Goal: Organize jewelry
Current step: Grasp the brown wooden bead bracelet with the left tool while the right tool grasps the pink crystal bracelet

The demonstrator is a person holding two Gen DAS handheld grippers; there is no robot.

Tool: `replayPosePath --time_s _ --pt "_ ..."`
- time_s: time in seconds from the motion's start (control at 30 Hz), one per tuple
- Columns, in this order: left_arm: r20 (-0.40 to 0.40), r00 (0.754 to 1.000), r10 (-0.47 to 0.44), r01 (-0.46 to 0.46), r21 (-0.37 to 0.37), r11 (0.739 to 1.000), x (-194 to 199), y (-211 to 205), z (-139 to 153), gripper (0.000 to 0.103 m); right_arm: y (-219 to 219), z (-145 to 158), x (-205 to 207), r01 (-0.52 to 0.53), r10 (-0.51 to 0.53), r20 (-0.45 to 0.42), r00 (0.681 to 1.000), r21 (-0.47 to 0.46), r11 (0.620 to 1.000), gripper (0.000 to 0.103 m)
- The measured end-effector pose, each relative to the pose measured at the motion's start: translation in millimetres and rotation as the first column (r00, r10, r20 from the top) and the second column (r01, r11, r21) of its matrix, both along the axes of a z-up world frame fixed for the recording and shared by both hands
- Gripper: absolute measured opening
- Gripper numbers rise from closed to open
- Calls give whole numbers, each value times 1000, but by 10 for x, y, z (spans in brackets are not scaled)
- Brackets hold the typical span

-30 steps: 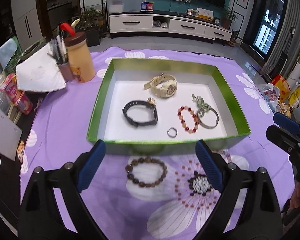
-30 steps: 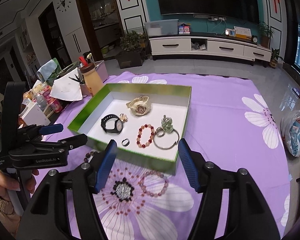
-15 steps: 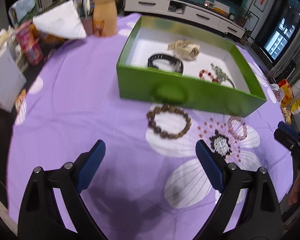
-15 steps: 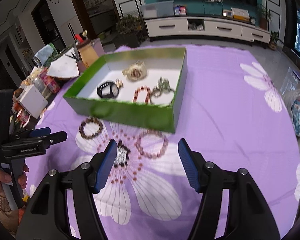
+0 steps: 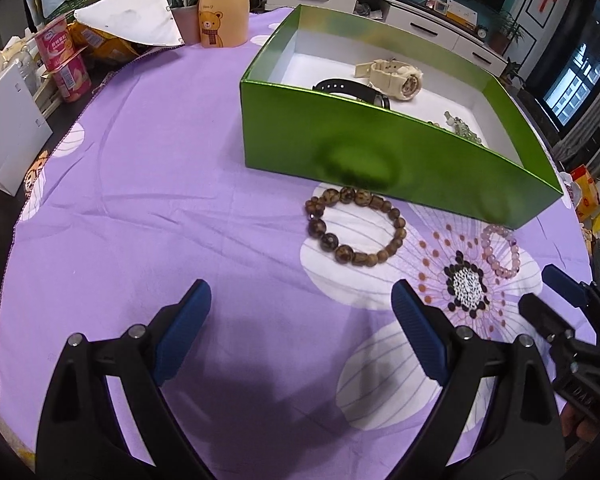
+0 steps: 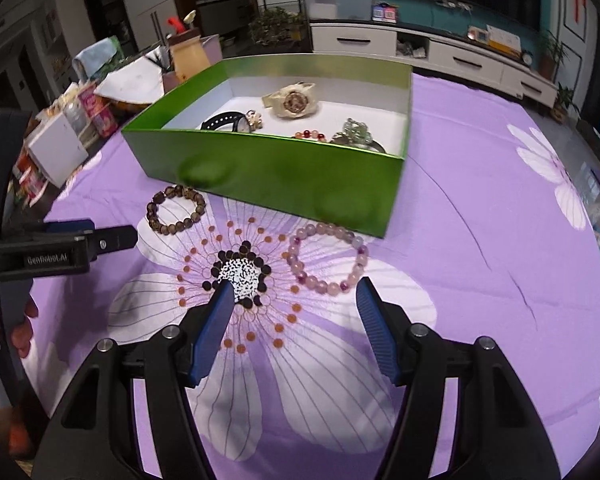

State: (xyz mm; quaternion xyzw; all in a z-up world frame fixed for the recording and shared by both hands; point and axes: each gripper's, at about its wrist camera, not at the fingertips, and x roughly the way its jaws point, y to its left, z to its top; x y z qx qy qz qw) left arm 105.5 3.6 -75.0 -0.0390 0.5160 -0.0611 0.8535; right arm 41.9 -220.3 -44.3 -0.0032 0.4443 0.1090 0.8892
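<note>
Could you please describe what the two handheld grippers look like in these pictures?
Both are black plastic tools. The left gripper and the right gripper each have two angular black fingers tipped with ribbed blue pads and silver screw heads. White lettering marks the left gripper's side in the right wrist view. No cables show.

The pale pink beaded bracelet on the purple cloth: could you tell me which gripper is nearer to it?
Right. The right gripper hangs just short of the pale pink beaded bracelet, open; the left gripper sits further off, nearer the brown wooden-bead bracelet.
</note>
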Motion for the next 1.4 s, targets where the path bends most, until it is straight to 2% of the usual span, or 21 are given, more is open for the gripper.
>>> replayPosePath --time_s 0.13,0.4,0.6,0.67,0.83,1.1,1.23,1.4 --pt "-1 1000 1 -1 7 1000 89 -27 -19 91 64 -32 93 -25 25 5 1000 -24 999 64" --pt "-7 1000 -11 11 20 1000 255 -110 -84 76 184 -135 274 -55 55 -2 998 -84 995 49" --pt "1 999 -33 33 43 999 312 -194 -109 68 191 -207 346 -56 56 -11 998 -89 994 44" --pt "5 999 -43 43 53 998 326 -221 -117 59 186 -231 358 -57 56 -15 998 -91 994 42" --pt "22 998 -64 62 83 995 341 -274 -123 46 192 -265 373 -61 60 -17 998 -91 994 37" --pt "36 996 -81 76 113 991 341 -300 -121 28 250 -257 375 -89 88 -11 996 -93 992 17" --pt "41 994 -98 92 118 989 326 -331 -119 13 266 -259 371 -97 97 -10 995 -87 991 11" --pt "43 994 -100 95 117 989 310 -334 -116 11 251 -252 359 -91 90 -12 996 -70 993 9"
